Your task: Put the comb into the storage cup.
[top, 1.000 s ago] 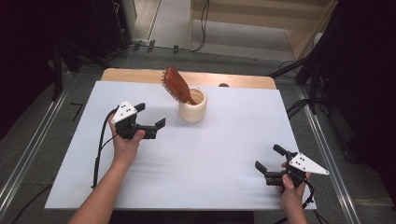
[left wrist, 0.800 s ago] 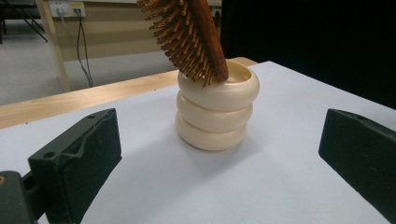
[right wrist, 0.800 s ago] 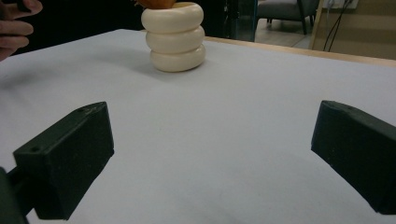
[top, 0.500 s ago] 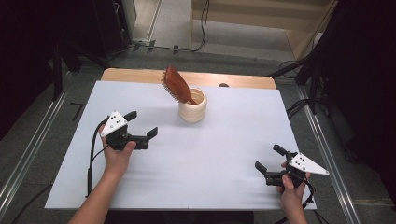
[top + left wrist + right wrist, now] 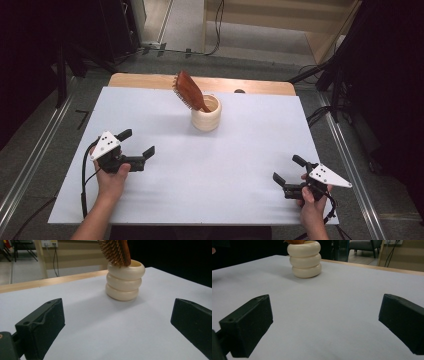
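Table [image 5: 165, 200] top was covered by a matt, smooth white sheet, paper-like; a bare strip of light wood showed along the far edge. Ribbed cup [image 5: 125, 281] near the far edge looked cream, smooth, with a soft satin sheen, plastic or glazed ceramic, could not tell. Hairbrush [image 5: 189, 91] in it: reddish-brown glossy wood, tan bristles. Left hand-held gripper [image 5: 136, 145] and right hand-held gripper [image 5: 289, 169]: matt black plastic jaws, slightly grainy; flat pale grey plates on top.
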`<state>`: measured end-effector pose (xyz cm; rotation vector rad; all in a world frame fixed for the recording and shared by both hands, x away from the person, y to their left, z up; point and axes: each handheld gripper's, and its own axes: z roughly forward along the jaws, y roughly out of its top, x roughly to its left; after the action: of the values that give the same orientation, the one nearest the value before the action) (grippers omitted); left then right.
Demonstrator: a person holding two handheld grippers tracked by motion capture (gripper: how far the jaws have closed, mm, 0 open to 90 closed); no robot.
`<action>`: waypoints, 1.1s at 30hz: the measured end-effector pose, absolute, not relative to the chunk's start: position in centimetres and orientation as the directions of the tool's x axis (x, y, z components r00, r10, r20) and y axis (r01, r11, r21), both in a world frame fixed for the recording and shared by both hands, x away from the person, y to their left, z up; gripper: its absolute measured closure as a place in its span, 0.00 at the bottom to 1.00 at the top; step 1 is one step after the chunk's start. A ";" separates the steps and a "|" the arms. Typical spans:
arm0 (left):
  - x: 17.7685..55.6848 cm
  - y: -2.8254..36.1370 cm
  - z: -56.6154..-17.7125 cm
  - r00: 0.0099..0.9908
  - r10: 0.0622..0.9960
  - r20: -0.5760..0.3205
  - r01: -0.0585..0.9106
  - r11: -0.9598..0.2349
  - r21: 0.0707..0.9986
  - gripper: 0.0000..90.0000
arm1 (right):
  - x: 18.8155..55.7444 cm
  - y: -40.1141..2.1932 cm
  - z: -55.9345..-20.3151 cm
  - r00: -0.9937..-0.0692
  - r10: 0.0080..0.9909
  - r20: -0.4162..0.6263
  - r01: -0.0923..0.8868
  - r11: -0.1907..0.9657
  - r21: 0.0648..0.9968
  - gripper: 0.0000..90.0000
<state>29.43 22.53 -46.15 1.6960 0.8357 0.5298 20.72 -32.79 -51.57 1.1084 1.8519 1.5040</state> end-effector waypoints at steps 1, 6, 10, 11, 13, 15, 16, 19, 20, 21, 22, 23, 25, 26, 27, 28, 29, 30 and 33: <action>29.3 22.8 -46.2 0.647 0.759 -0.070 0.260 -0.134 0.956 0.00 | 20.7 -32.8 -51.6 -0.540 0.835 0.106 0.276 0.056 0.960 0.00; 28.5 23.7 -46.5 0.638 0.767 -0.070 0.263 -0.131 0.956 0.00 | 20.7 -32.8 -51.6 -0.538 0.836 0.104 0.276 0.058 0.959 0.00; 28.0 24.4 -46.7 0.630 0.773 -0.069 0.263 -0.129 0.956 0.00 | 20.7 -32.8 -51.6 -0.537 0.838 0.103 0.277 0.060 0.959 0.00; 27.8 24.5 -46.8 0.627 0.775 -0.074 0.266 -0.124 0.956 0.00 | 20.7 -32.8 -51.6 -0.536 0.838 0.103 0.277 0.060 0.959 0.00; 27.5 24.9 -46.9 0.624 0.777 -0.078 0.265 -0.117 0.957 0.00 | 20.7 -32.8 -51.6 -0.535 0.838 0.103 0.276 0.059 0.959 0.00; 27.1 25.2 -47.0 0.623 0.779 -0.070 0.263 -0.124 0.957 0.00 | 20.7 -32.8 -51.6 -0.536 0.838 0.104 0.276 0.057 0.959 0.00; 26.9 25.4 -47.0 0.621 0.781 -0.071 0.262 -0.122 0.957 0.00 | 20.7 -32.8 -51.6 -0.536 0.838 0.104 0.276 0.057 0.959 0.00; 26.4 25.8 -47.1 0.616 0.785 -0.068 0.264 -0.124 0.957 0.00 | 20.7 -32.8 -51.6 -0.536 0.838 0.102 0.274 0.059 0.960 0.00; 26.2 26.0 -47.1 0.614 0.787 -0.066 0.263 -0.125 0.957 0.00 | 20.7 -32.8 -51.6 -0.534 0.839 0.104 0.277 0.057 0.959 0.00; 26.1 26.2 -47.2 0.613 0.787 -0.065 0.263 -0.126 0.957 0.00 | 20.7 -32.8 -51.6 -0.533 0.839 0.106 0.278 0.055 0.959 0.00; 25.9 26.3 -47.2 0.611 0.789 -0.064 0.263 -0.126 0.957 0.00 | 20.7 -32.8 -51.6 -0.533 0.840 0.106 0.278 0.056 0.959 0.00; 25.8 26.5 -47.2 0.610 0.790 -0.063 0.264 -0.128 0.956 0.00 | 20.7 -32.8 -51.6 -0.533 0.840 0.106 0.278 0.055 0.959 0.00; 25.6 26.9 -47.3 0.610 0.790 -0.069 0.266 -0.122 0.956 0.00 | 20.7 -32.8 -51.6 -0.532 0.840 0.105 0.278 0.056 0.959 0.00; 25.5 27.0 -47.3 0.609 0.789 -0.075 0.268 -0.116 0.956 0.00 | 20.7 -32.8 -51.6 -0.531 0.841 0.103 0.277 0.058 0.959 0.00; 25.3 27.1 -47.4 0.605 0.793 -0.070 0.270 -0.121 0.955 0.00 | 20.7 -32.8 -51.6 -0.530 0.841 0.105 0.279 0.057 0.958 0.00; 25.2 27.3 -47.4 0.607 0.792 -0.066 0.268 -0.125 0.955 0.00 | 20.7 -32.8 -51.6 -0.531 0.841 0.103 0.278 0.058 0.959 0.00; 25.0 27.5 -47.5 0.605 0.793 -0.069 0.268 -0.121 0.956 0.00 | 20.7 -32.8 -51.6 -0.531 0.841 0.103 0.278 0.058 0.959 0.00; 24.8 27.6 -47.5 0.602 0.795 -0.069 0.271 -0.122 0.955 0.00 | 20.7 -32.8 -51.6 -0.531 0.841 0.106 0.280 0.056 0.959 0.00; 24.6 28.1 -47.5 0.595 0.801 -0.071 0.274 -0.119 0.954 0.00 | 20.6 -32.8 -51.6 -0.528 0.842 0.111 0.283 0.051 0.958 0.00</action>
<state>24.56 28.12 -47.54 1.6791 0.9006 0.5743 20.63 -32.81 -51.58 1.1258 1.8454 1.4955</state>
